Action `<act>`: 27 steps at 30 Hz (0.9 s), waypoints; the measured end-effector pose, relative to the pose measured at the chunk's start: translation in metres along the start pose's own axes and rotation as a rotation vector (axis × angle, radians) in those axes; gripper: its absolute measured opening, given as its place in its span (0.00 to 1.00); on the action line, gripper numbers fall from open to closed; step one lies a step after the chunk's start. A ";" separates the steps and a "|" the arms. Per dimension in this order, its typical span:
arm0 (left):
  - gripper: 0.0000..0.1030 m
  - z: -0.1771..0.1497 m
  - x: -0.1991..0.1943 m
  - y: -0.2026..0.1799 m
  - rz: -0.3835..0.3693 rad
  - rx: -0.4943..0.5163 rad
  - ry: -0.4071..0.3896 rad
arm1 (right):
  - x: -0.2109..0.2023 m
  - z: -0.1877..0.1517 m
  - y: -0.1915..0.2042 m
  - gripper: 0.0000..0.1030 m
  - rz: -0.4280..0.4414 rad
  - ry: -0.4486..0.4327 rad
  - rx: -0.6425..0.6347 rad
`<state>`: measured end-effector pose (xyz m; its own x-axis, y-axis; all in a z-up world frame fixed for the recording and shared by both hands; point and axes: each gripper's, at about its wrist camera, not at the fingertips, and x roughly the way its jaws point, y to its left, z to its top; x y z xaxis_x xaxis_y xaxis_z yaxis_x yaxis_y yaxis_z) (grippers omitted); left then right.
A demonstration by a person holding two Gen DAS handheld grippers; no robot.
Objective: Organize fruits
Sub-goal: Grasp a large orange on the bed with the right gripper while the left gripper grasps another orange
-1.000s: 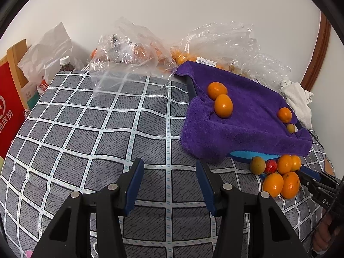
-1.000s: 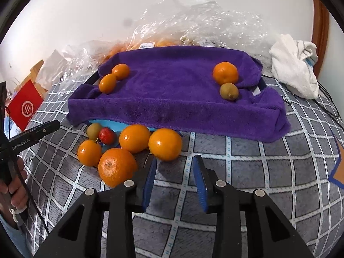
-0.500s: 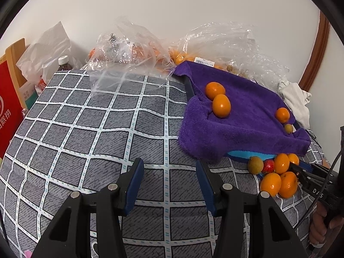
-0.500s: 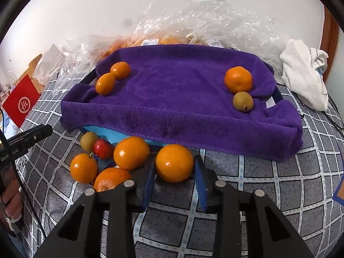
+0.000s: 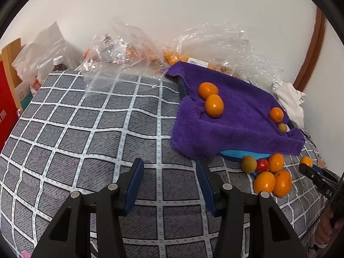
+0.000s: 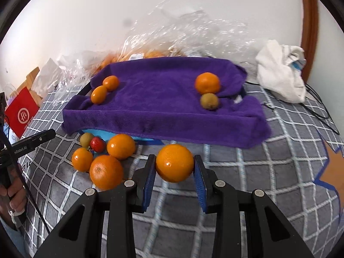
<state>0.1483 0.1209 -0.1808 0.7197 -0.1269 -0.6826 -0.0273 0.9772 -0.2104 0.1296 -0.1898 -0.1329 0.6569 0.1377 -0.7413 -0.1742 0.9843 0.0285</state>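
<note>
R gripper (image 6: 174, 169) pinching orange (image 6: 174, 163) btwn pads; L gripper (image 5: 169, 185) spread, idle. Risk — round, smooth fruit slips out w/ loose squeeze, rolls near-side off cloth.

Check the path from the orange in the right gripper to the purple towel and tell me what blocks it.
Nothing visible blocks it. The right gripper holds the orange just in front of the purple towel. Only the towel's raised front edge lies between, so the orange has to go over it. The loose fruit pile sits off to the left.
</note>
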 end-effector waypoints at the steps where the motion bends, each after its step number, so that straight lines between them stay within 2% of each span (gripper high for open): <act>1: 0.47 -0.001 -0.001 -0.002 -0.010 0.010 -0.001 | -0.004 -0.001 -0.004 0.33 -0.003 -0.004 0.005; 7: 0.47 -0.004 -0.002 -0.020 -0.105 0.062 0.007 | -0.027 -0.012 -0.028 0.33 0.000 -0.033 0.050; 13: 0.47 -0.010 -0.001 -0.061 -0.218 0.096 0.088 | -0.038 -0.025 -0.045 0.33 -0.022 -0.042 0.047; 17: 0.47 -0.014 0.001 -0.087 -0.210 0.147 0.101 | -0.042 -0.029 -0.057 0.33 -0.029 -0.041 0.058; 22: 0.46 -0.012 0.013 -0.099 -0.189 0.159 0.147 | -0.047 -0.032 -0.068 0.33 -0.029 -0.046 0.068; 27: 0.37 -0.015 0.021 -0.101 -0.208 0.145 0.156 | -0.047 -0.037 -0.075 0.33 -0.037 -0.040 0.067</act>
<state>0.1557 0.0168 -0.1842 0.5839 -0.3406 -0.7369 0.2175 0.9402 -0.2622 0.0851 -0.2736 -0.1251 0.6910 0.1044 -0.7152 -0.1012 0.9937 0.0474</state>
